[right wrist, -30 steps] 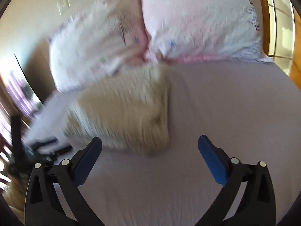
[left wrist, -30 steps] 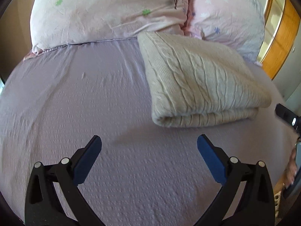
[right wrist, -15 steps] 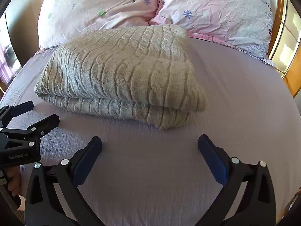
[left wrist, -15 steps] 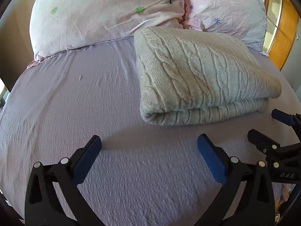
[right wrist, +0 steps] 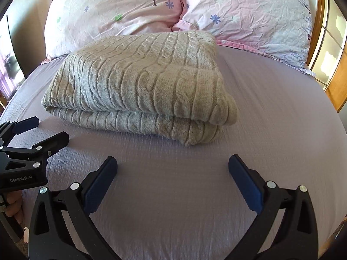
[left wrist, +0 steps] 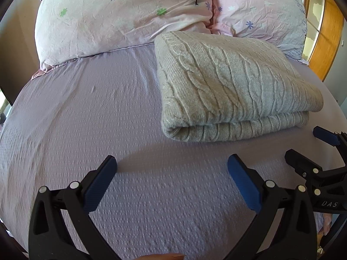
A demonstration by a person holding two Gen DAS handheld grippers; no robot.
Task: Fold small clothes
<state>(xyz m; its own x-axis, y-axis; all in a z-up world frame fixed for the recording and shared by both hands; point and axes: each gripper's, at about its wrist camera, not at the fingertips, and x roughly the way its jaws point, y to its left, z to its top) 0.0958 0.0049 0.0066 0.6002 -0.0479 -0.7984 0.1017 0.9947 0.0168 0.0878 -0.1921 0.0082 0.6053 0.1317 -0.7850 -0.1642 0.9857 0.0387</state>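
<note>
A beige cable-knit sweater (left wrist: 229,86) lies folded on the lilac bed sheet (left wrist: 86,108), in front of the pillows; it also shows in the right wrist view (right wrist: 138,86). My left gripper (left wrist: 172,173) is open and empty, hovering over the sheet short of the sweater's near-left corner. My right gripper (right wrist: 172,173) is open and empty, short of the sweater's near-right corner. The right gripper shows at the right edge of the left wrist view (left wrist: 305,147), and the left gripper shows at the left edge of the right wrist view (right wrist: 41,132).
Two pink flowered pillows (left wrist: 121,15) (left wrist: 260,10) lean at the head of the bed behind the sweater. A wooden door or frame (left wrist: 325,32) stands to the right. The sheet (right wrist: 282,119) stretches on both sides of the sweater.
Both grippers have swung to face the folded sweater and settled side by side before it. The right view was blurred by motion a second ago and is now steady.
</note>
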